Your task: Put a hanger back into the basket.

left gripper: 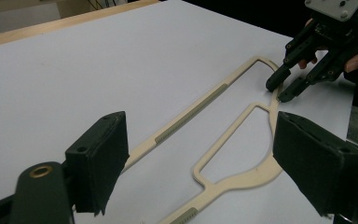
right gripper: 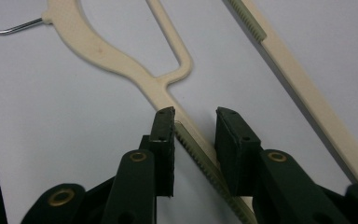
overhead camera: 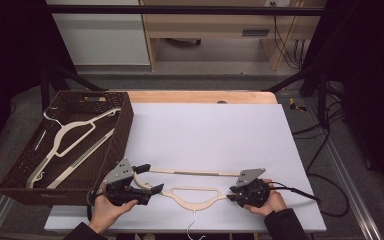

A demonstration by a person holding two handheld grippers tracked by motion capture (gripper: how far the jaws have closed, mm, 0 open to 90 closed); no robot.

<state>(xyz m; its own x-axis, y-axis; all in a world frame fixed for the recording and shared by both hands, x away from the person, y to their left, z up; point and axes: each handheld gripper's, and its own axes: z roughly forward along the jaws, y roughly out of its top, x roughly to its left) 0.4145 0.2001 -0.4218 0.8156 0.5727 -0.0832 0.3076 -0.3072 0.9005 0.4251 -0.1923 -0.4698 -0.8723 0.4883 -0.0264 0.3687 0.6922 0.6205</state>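
A cream plastic hanger (overhead camera: 196, 202) lies flat on the white board, its wire hook (overhead camera: 192, 226) pointing toward the front edge. My right gripper (overhead camera: 232, 193) straddles the hanger's right arm; in the right gripper view the ribbed arm (right gripper: 200, 161) runs between the jaws (right gripper: 195, 126), touching the left pad with a gap to the right pad. My left gripper (overhead camera: 150, 178) stands wide open at the hanger's left end. In the left gripper view the hanger (left gripper: 256, 175) lies between and beyond its jaws (left gripper: 196, 154), with the right gripper (left gripper: 279, 88) farther off.
A dark woven basket (overhead camera: 126, 125) stands at the left of the table and holds another cream hanger (overhead camera: 75, 134). The white board (overhead camera: 210, 130) stretches behind the hanger. Cables trail off the table's right side.
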